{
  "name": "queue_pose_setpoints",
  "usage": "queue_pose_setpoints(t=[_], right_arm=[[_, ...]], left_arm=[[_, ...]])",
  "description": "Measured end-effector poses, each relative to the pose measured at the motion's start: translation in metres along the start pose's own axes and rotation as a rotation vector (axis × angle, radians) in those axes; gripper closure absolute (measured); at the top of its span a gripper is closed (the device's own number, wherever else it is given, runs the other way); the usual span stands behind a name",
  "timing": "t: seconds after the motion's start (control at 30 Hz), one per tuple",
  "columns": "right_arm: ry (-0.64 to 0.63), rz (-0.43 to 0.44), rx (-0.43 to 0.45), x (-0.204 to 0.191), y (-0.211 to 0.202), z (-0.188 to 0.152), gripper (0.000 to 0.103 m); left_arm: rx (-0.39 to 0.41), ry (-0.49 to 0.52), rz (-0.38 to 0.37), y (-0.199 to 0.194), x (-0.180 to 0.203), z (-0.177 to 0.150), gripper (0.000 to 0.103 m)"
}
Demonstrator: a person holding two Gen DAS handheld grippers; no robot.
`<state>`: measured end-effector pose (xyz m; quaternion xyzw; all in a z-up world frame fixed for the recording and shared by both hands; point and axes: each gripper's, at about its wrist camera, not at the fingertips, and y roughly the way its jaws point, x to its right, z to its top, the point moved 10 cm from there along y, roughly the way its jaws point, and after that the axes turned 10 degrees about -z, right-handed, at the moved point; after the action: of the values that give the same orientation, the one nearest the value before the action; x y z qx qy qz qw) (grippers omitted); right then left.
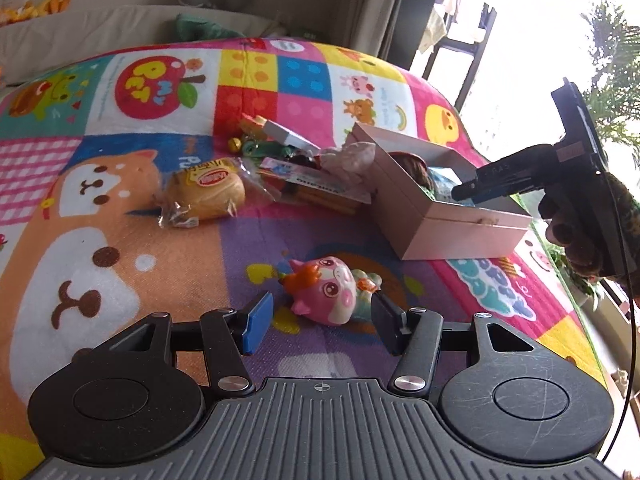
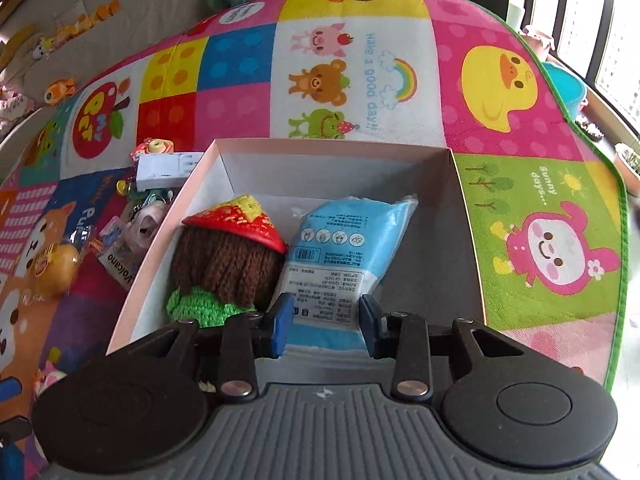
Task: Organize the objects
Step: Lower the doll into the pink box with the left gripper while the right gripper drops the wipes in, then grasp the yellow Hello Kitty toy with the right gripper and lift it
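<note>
The left tool (image 1: 318, 322) hangs wide open, a pink toy (image 1: 328, 294) on the mat just ahead between its fingers. The right tool (image 2: 324, 326), open and empty, hovers over the box (image 2: 332, 148). Next, I'd guess, lower and close on the toy.

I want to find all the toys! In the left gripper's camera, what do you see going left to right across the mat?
Wrapped bun → pink toy in front of the open left gripper → white box → right gripper, held over the box.

Mat (image 2: 372, 80) — "have a good day!!"
</note>
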<state>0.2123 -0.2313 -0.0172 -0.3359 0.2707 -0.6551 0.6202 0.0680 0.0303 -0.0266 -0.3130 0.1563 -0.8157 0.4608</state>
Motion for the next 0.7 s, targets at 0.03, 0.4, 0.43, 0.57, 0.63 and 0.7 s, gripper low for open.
queue_pose_setpoints(t=[0.03, 0.4, 0.43, 0.57, 0.63, 0.7], right_arm=[[-0.010, -0.021, 0.034, 0.003, -0.008, 0.001, 0.067], [0.012, 0.147, 0.172, -0.041, -0.080, 0.026, 0.051], [0.014, 0.174, 0.157, -0.054, -0.081, 0.032, 0.051], [0.020, 0.237, 0.071, -0.099, -0.061, 0.062, 0.039], [0.002, 0.216, 0.027, -0.124, -0.037, 0.080, 0.038], [-0.046, 0.151, 0.015, -0.150, -0.009, 0.098, 0.035]], left_arm=[[-0.007, -0.022, 0.009, 0.001, 0.000, 0.000, 0.044], [0.088, -0.156, 0.007, 0.010, -0.011, 0.018, 0.044], [0.132, -0.156, 0.029, 0.004, -0.020, 0.021, 0.044], [0.223, -0.229, 0.098, -0.017, -0.063, 0.019, 0.044], [0.268, -0.270, 0.134, -0.025, -0.084, 0.016, 0.044], [0.306, -0.303, 0.150, -0.029, -0.098, 0.010, 0.044]])
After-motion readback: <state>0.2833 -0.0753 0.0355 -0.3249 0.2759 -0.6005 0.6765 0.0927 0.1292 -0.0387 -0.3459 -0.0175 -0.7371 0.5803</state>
